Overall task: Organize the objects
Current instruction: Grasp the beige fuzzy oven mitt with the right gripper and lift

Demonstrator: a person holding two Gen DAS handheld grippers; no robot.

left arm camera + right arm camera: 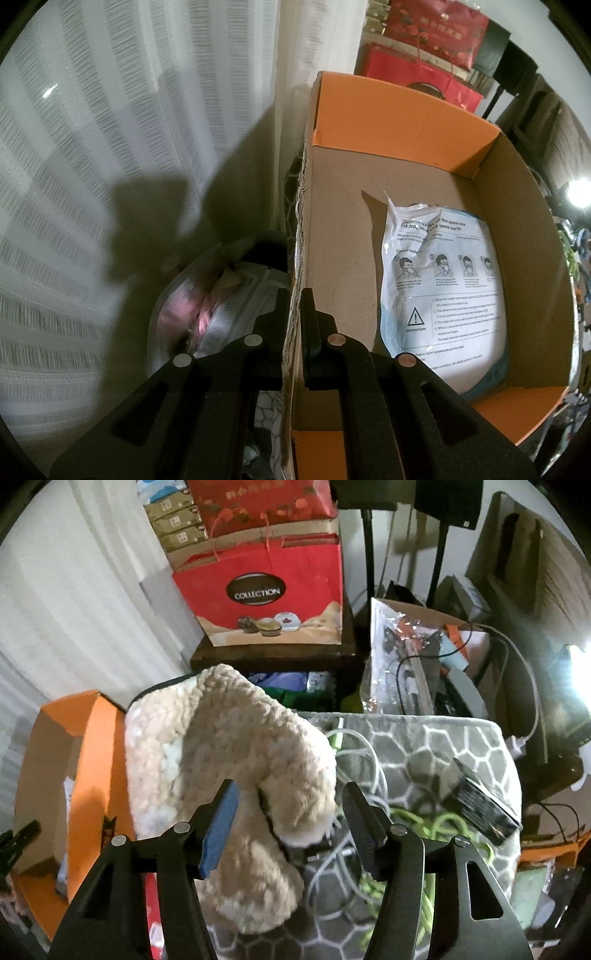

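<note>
With our left gripper [293, 325] clamped on the cardboard box [406, 122] wall, our right gripper [291, 812] fingers straddle, seemingly unclosed, the fleece slipper [229, 753], which next wants pinching and boxing.

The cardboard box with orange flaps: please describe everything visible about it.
The cardboard box is open on top, brown corrugated board with orange flaps at both ends. A printed white mask packet lies flat on its floor. The left claw is shut on one side wall. In the right wrist view a fleecy beige item stands against its end.
</note>
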